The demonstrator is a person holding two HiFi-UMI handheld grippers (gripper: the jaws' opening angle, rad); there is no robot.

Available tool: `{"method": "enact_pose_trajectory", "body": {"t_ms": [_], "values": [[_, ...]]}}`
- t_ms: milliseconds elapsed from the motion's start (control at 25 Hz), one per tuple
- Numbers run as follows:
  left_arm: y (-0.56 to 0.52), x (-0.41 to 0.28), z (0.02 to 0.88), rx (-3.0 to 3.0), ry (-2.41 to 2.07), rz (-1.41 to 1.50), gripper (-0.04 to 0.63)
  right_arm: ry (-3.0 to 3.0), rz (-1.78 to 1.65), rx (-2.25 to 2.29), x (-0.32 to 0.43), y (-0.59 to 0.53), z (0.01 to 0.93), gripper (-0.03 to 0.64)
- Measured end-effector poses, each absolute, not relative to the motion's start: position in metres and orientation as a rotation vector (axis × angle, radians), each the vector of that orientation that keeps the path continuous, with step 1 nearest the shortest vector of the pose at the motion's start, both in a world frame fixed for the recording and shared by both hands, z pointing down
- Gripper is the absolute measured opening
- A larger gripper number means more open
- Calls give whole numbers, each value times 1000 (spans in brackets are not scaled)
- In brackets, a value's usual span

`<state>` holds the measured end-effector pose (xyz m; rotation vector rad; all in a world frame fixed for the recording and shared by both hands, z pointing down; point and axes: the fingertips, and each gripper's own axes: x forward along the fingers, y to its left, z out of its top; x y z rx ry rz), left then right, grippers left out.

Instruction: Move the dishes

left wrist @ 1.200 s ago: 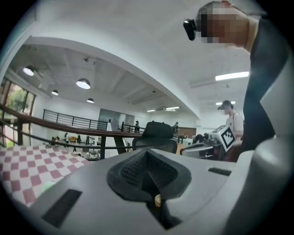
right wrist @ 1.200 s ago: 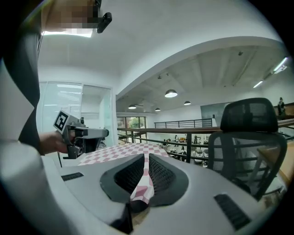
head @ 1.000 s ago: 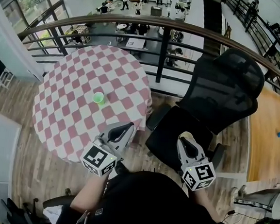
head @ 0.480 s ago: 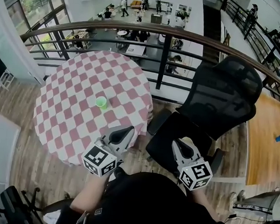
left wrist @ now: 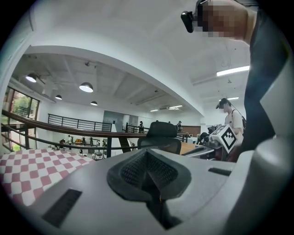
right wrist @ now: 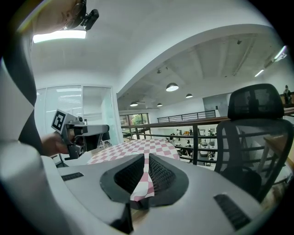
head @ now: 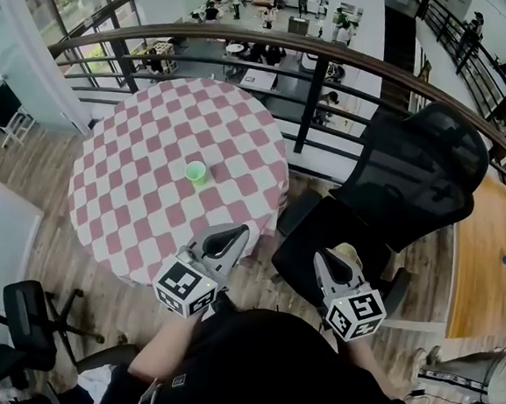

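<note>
The small green cup (head: 196,171) stands near the middle of the round table (head: 114,185), which is covered by a pink and white checked cloth. In the head view the table fills the upper left part of the frame. The left gripper (head: 233,233) is at the lower centre, above the lower right edge of the cloth. The cup is up and to the left of its tips, well apart from it. In the left gripper view the two dark pads of this gripper (left wrist: 148,158) are pressed together at the tip and nothing is between them. The checked table (left wrist: 27,167) shows at the lower left of that view and the black office chair (left wrist: 161,135) at the centre. The right gripper (head: 334,264) is to the right of the left one in the head view, above the front of the seat of the black office chair (head: 405,175). It is farther from the cup, which lies far to its upper left. In the right gripper view its jaws (right wrist: 146,160) stand a narrow slit apart and hold nothing. Through the slit a strip of the checked cloth is seen. The left gripper (right wrist: 69,126) appears there at the left, and the chair (right wrist: 255,137) at the right. A curved railing (head: 308,78) runs behind the table and the chair.
</note>
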<state>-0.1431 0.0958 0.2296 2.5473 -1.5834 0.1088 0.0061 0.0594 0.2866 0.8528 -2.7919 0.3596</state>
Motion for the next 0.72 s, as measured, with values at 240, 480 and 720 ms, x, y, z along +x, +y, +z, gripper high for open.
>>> {"method": "enact_pose_trajectory", "body": {"t_ms": [240, 480, 720], "values": [[101, -153, 234, 2573, -1590, 134, 0, -2763, 356, 861, 2, 55, 291, 44], [100, -158, 241, 2595, -1534, 59, 0, -2712, 334, 907, -3, 50, 297, 44], [82, -163, 264, 2624, -1385, 72, 0, -2605, 359, 946, -13, 39, 324, 44]]}}
